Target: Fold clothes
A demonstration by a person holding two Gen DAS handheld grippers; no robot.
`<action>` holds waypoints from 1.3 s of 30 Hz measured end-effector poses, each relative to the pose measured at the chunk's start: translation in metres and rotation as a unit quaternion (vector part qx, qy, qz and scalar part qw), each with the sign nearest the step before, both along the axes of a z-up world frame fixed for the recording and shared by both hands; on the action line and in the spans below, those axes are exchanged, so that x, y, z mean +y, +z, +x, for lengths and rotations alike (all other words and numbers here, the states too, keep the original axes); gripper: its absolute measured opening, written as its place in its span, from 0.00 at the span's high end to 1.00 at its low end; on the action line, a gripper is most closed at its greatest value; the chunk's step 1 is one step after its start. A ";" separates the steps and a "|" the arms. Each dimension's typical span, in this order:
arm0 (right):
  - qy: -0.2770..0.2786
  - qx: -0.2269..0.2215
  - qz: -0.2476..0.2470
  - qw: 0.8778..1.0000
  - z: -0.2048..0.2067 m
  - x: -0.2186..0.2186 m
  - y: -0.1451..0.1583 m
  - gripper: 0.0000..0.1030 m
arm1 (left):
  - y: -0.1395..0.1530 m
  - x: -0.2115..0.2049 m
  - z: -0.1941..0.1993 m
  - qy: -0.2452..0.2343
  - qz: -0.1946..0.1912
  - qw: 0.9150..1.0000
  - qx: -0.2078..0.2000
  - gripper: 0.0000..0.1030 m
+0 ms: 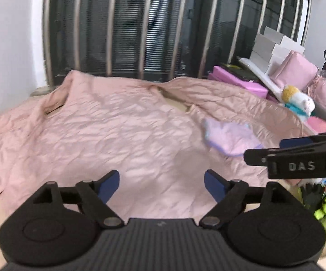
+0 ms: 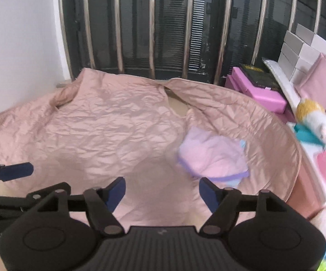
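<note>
A small lilac and pink garment (image 1: 230, 139) lies crumpled on a wrinkled pink quilt (image 1: 108, 131), right of centre. It also shows in the right wrist view (image 2: 212, 158) on the same quilt (image 2: 108, 131). My left gripper (image 1: 161, 186) is open and empty above the near part of the quilt. My right gripper (image 2: 162, 192) is open and empty, just short of the garment. The right gripper's fingers (image 1: 298, 155) enter the left wrist view from the right, beside the garment. The left gripper's fingertip (image 2: 16, 171) shows at the left of the right wrist view.
A barred dark window (image 1: 154, 27) runs along the far side. At the right are pink boxes (image 2: 260, 92), white boxes (image 2: 298, 49), a pink pillow (image 1: 296, 70) and a yellow and white plush toy (image 2: 316, 119). A white wall (image 2: 20, 33) is at the left.
</note>
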State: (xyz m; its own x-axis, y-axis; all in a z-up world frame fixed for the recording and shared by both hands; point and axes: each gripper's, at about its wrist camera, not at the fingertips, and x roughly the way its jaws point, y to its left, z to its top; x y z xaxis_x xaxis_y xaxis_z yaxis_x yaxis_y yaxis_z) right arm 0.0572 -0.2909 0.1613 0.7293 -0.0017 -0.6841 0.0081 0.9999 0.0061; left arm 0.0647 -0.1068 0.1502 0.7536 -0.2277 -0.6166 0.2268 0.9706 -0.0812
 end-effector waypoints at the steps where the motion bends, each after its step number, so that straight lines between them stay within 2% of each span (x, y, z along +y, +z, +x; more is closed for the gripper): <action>1: -0.001 -0.005 0.002 1.000 -0.008 0.006 -0.006 0.21 | -0.006 0.009 -0.007 0.003 0.007 1.000 0.001 0.14; 7: -0.014 -0.010 0.008 1.000 -0.047 0.035 -0.059 0.21 | -0.052 0.055 -0.042 0.045 0.035 0.998 0.022 0.13; 12: -0.016 -0.007 0.011 1.000 -0.081 0.059 -0.107 0.21 | -0.090 0.078 -0.066 0.067 0.060 0.996 0.027 0.03; 16: -0.025 -0.010 0.045 0.999 -0.100 0.065 -0.129 0.20 | -0.108 0.087 -0.082 0.066 0.058 0.996 0.014 0.00; 19: -0.033 -0.002 0.057 0.998 -0.108 0.068 -0.142 0.17 | -0.120 0.091 -0.086 0.070 0.066 0.995 0.024 0.00; 27: -0.033 -0.009 0.040 0.999 -0.120 0.081 -0.155 0.14 | -0.135 0.097 -0.088 0.079 0.053 0.995 0.028 0.00; 34: -0.043 -0.018 0.014 0.999 -0.114 0.092 -0.162 0.00 | -0.142 0.099 -0.085 0.077 0.050 0.996 0.018 0.00; 39: -0.059 -0.031 0.000 0.998 -0.113 0.098 -0.166 0.00 | -0.145 0.100 -0.083 0.076 0.049 0.996 0.014 0.00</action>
State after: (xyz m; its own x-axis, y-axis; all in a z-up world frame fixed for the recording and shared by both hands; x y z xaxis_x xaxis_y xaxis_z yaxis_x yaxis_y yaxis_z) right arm -0.0563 -0.1931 -0.0049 0.7645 -0.0901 -0.6383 0.1253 0.9921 0.0100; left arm -0.0188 -0.0072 0.0050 0.7576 -0.0501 -0.6508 0.0752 0.9971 0.0108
